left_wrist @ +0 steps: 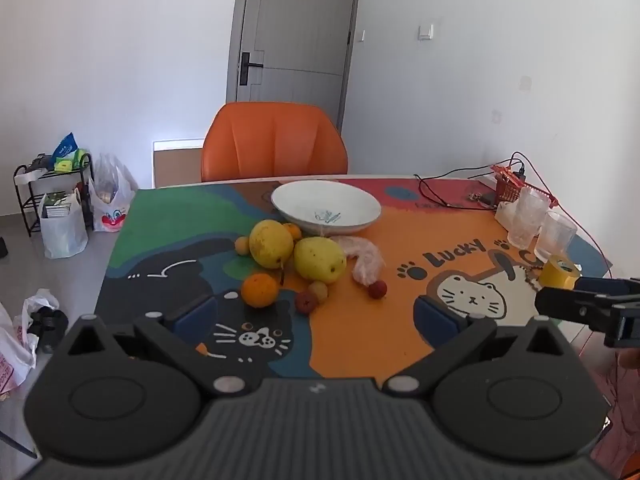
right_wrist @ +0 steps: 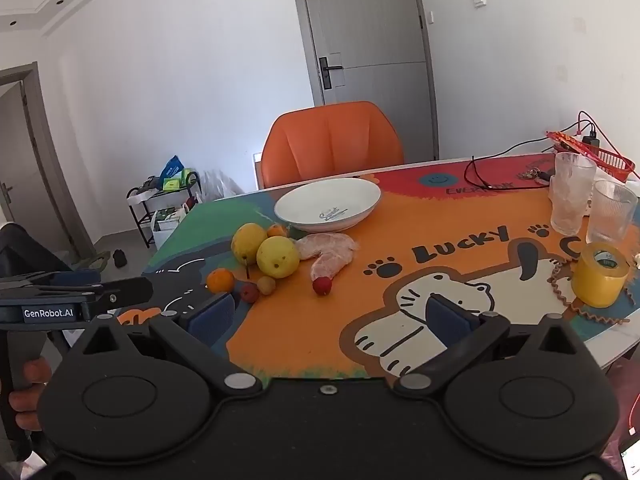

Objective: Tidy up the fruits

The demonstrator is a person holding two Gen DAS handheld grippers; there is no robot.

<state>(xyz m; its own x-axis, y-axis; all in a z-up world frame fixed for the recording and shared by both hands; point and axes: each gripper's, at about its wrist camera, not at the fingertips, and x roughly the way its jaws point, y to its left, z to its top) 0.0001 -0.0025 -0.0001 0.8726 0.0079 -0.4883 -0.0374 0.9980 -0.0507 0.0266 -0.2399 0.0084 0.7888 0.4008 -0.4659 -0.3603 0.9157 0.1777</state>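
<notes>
White walls (left_wrist: 120, 60) enclose the room, with a grey door (left_wrist: 296, 28) behind an orange chair (left_wrist: 274, 142) drawn up to the worktop's (left_wrist: 360, 332) far edge. A black shelf rack (left_wrist: 52, 196) and plastic bags (left_wrist: 110, 196) stand on the grey floor (left_wrist: 48, 276).

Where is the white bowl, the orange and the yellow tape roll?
white bowl (left_wrist: 288, 196): left wrist view, on its inner wall.
orange (left_wrist: 259, 290): left wrist view, middle of its peel.
yellow tape roll (right_wrist: 598, 282): right wrist view, on its outer side.
</notes>
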